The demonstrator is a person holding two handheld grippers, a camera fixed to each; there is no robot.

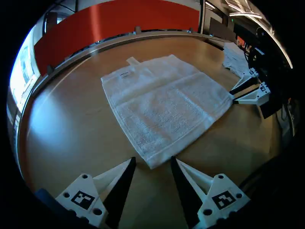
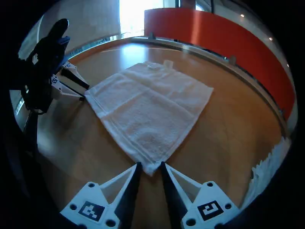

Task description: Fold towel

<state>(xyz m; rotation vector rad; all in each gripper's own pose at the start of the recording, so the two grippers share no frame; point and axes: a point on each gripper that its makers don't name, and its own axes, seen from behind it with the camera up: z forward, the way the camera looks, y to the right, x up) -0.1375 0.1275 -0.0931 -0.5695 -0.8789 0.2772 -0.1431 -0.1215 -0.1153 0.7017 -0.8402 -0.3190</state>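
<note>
One white towel (image 1: 164, 103) flat mid wooden table (image 1: 68, 126). Its 6 o'clock corner sits between left gripper (image 1: 152, 159) jaws, wide open, nothing held. Right gripper (image 2: 150, 165) jaws narrower around next corner, not pinching. Step, I judge: grasping; next, close both.

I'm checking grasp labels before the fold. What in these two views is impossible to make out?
Right gripper view: whether the right gripper pinches the towel corner; gap too fine.
Left gripper view: towel label marking, too small.
Right gripper view: white pile, cut by the edge.
</note>
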